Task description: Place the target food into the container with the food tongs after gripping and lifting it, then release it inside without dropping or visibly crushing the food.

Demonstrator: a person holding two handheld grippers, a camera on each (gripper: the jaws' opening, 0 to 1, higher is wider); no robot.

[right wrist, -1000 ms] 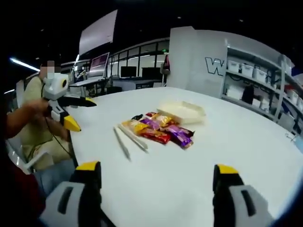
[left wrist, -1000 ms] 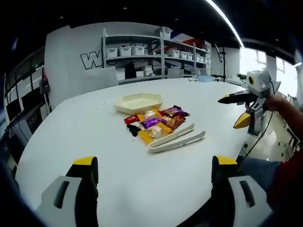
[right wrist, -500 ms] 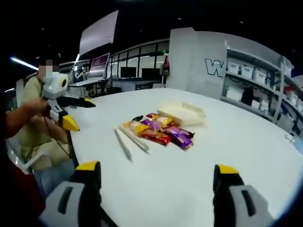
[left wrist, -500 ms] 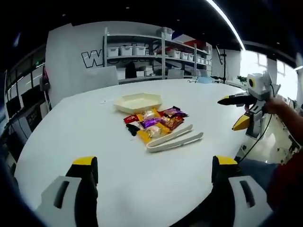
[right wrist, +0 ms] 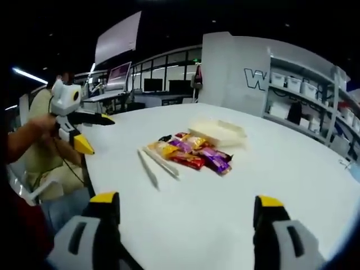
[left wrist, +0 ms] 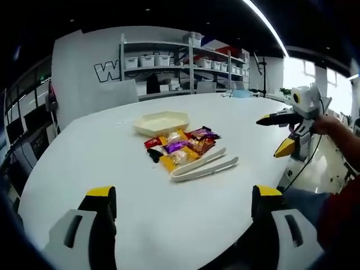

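The left tongs (left wrist: pixel 184 194) and right tongs (right wrist: pixel 185 198) are hovering wide open, empty, while the white food tongs (left wrist: pixel 203 164) are lying ahead on the table (left wrist: pixel 84 152), crosswise to the left tongs, just beside the snack packets (left wrist: pixel 180 147) near the container (left wrist: pixel 160 121)

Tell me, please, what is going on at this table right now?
A person holds a tool in each hand above a white table; the left tool and the right tool are both open and hold nothing. White tongs lie on the table beside a small pile of wrapped snacks, with a shallow cream tray just behind them. Nothing has been picked up yet, and no snacks can be seen in the tray.
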